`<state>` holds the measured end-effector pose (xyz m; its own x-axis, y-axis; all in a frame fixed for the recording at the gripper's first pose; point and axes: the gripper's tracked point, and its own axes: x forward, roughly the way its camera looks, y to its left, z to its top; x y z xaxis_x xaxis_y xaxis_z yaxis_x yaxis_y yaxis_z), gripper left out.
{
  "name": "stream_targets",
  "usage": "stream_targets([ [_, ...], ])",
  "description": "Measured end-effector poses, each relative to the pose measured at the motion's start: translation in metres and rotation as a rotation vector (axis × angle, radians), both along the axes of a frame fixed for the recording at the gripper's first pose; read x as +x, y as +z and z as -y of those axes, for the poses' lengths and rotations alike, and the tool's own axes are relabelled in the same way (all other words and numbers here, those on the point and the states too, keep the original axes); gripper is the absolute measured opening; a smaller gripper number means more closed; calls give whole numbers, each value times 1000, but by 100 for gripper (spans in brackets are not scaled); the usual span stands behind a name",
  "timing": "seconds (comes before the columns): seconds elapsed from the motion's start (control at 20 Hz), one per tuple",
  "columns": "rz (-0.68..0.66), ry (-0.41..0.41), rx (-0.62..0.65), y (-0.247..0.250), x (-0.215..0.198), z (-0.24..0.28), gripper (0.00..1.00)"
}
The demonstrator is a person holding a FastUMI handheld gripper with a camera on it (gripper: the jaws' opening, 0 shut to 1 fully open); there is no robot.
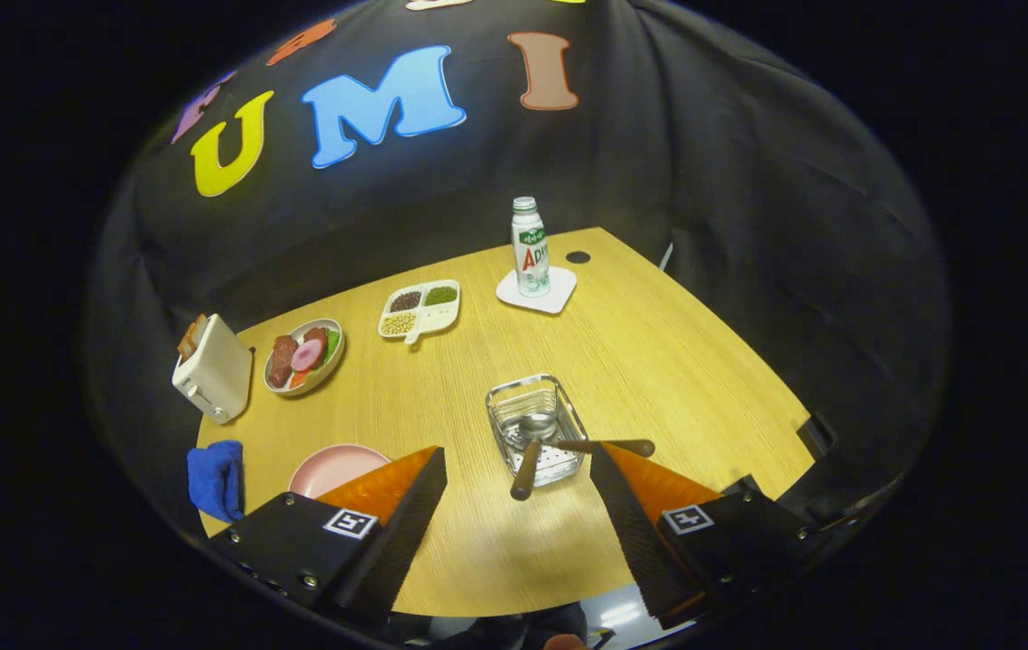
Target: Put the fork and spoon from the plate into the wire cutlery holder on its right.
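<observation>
Gripper (518, 506) fingers spread wide, nothing between them. One wire cutlery holder (536, 427), rectangular chrome mesh, just ahead of the fingers on the wood-grain table (658, 352). Two utensils in it: spoon (532, 442), shiny bowl down, and a second (608, 446), head hidden; both brown wooden handles lean out over the rim. One round pink plate (333, 469), bare, left of the holder.

Toaster (213, 368), food bowl (304, 356), divided dish (420, 310), bottle (529, 246) on coaster (537, 291), blue cloth (216, 478).
</observation>
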<state>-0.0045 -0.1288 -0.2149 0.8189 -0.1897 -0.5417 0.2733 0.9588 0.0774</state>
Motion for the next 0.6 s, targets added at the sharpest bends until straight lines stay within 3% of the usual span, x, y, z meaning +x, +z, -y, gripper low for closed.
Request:
stream_targets([
  [0.6, 568, 67, -237, 215, 20, 1, 98],
])
